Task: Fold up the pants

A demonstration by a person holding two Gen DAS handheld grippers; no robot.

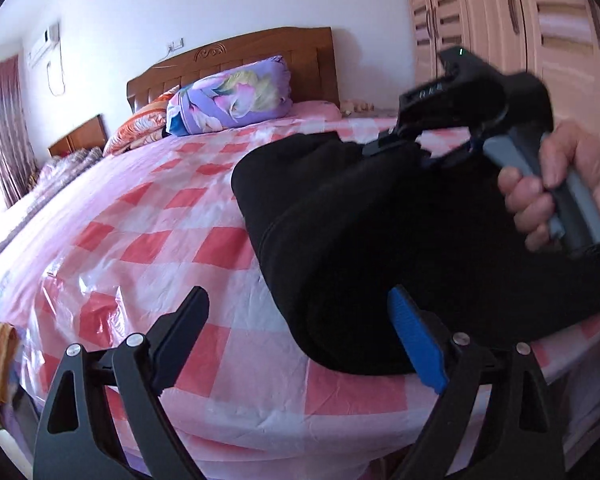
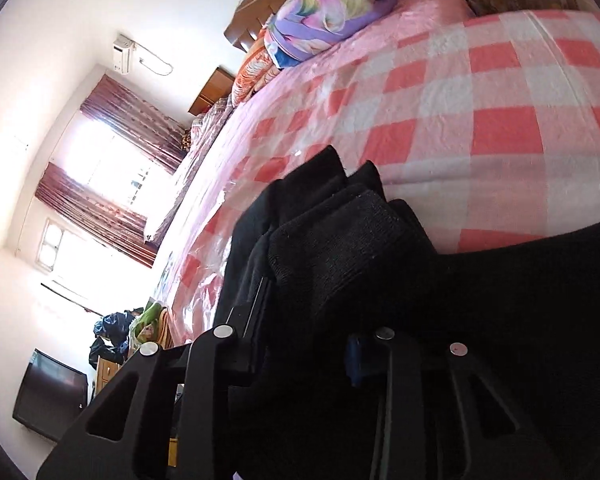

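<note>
Pants (image 1: 340, 216) bunched on the checked bedspread (image 1: 148, 232).
Right gripper (image 2: 300, 312) pinches their black fabric; left gripper (image 1: 300, 340) gapes wide beside the pants, holding nothing.

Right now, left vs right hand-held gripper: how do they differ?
The left hand-held gripper stands wide open; the right hand-held gripper is clamped on a bunched fold of the black pants. Left has only the pants' near edge by one finger; right has cloth between its fingers. Both are over the checked bed cover.
</note>
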